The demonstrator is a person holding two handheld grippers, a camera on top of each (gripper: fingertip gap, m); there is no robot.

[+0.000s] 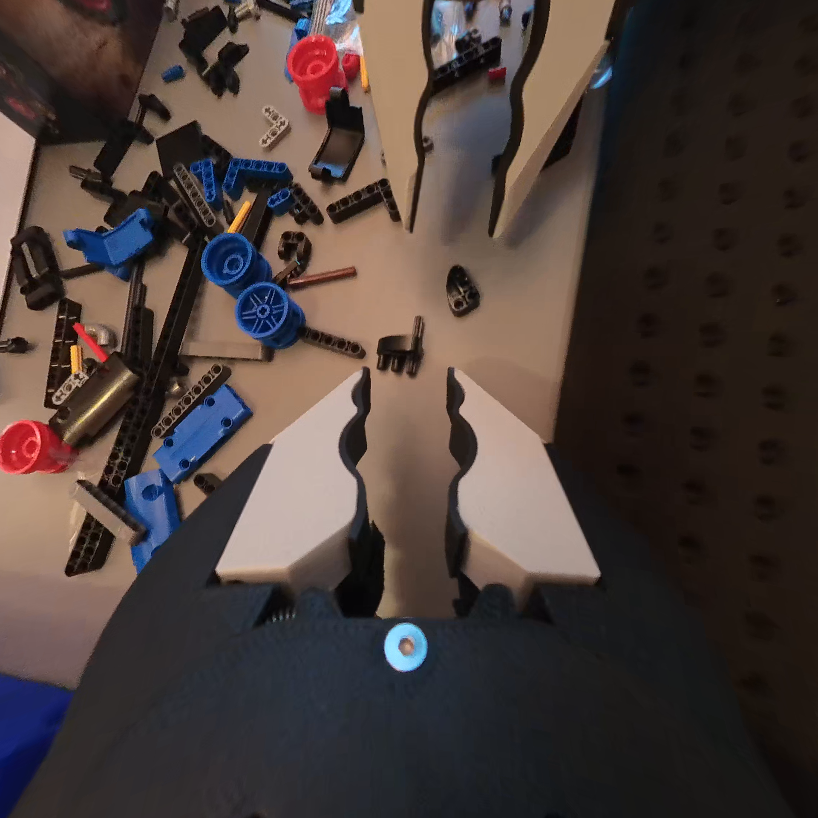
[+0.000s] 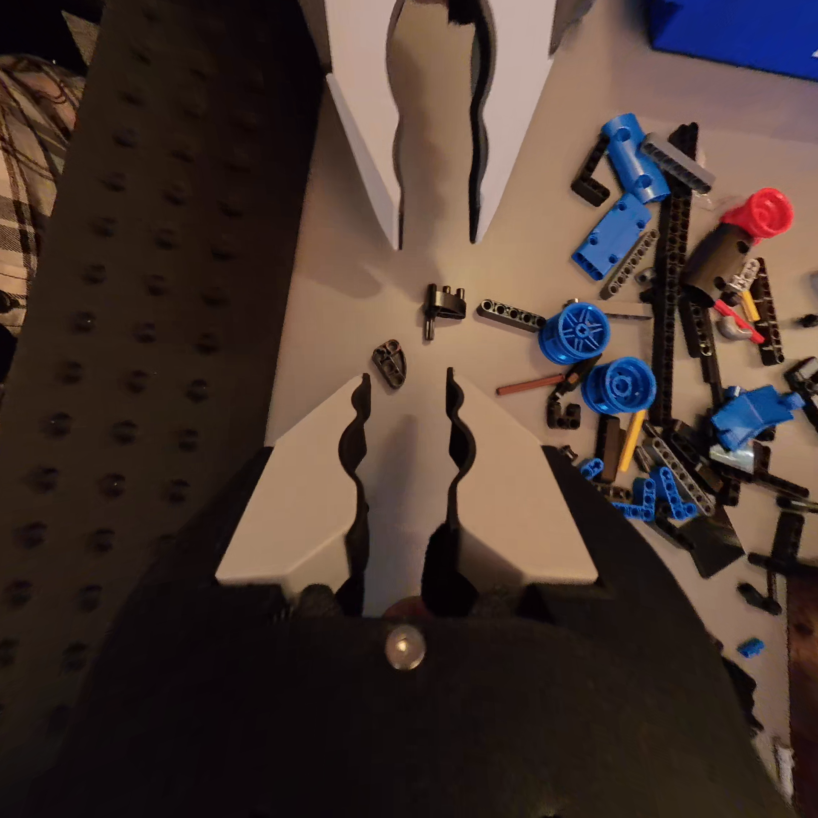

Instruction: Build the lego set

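Item: left gripper (image 1: 407,374), fingers parted, nothing held; right gripper (image 2: 406,374), likewise parted and empty. They face each other over two isolated black pieces, likely singled out for pickup: a pin connector (image 1: 400,347) at 12 o'clock of the left tips, a small cam-shaped piece (image 1: 462,290) beyond. Loose lego parts (image 1: 248,270) lie at 9–11 o'clock. Surface: grey tabletop (image 1: 522,310), dim warm light; dark studded panel (image 1: 708,354) at 3 o'clock.
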